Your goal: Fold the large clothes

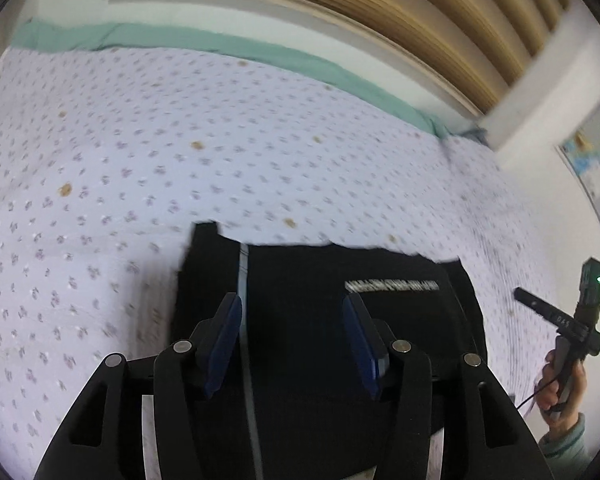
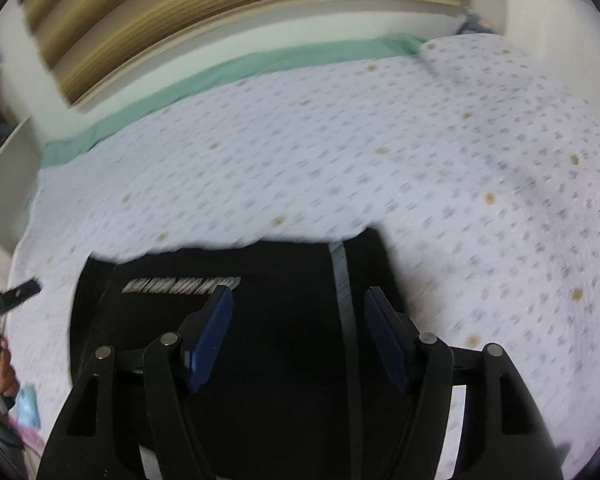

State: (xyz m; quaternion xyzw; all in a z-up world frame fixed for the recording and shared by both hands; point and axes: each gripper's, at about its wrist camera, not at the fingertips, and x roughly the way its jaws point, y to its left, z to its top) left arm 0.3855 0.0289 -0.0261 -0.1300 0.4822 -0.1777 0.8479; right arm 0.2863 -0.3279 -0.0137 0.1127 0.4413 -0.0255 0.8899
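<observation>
Both claws, the left gripper (image 1: 292, 312) and the right gripper (image 2: 298, 306), are seen released, nothing clamped between their blue pads, above the black printed garment (image 1: 320, 320) laid flat on the white flower-patterned bedspread (image 1: 140, 160). A fold is judged just set down; a fresh edge of cloth must be chosen next.

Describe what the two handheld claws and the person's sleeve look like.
Each claw, left claw and right claw, has black linkage arms with silver pivot pins and flat blue pads. The right one's black handle carries a small green light, white lettering and a thin black cable. The sleeve is pale grey-green.
</observation>
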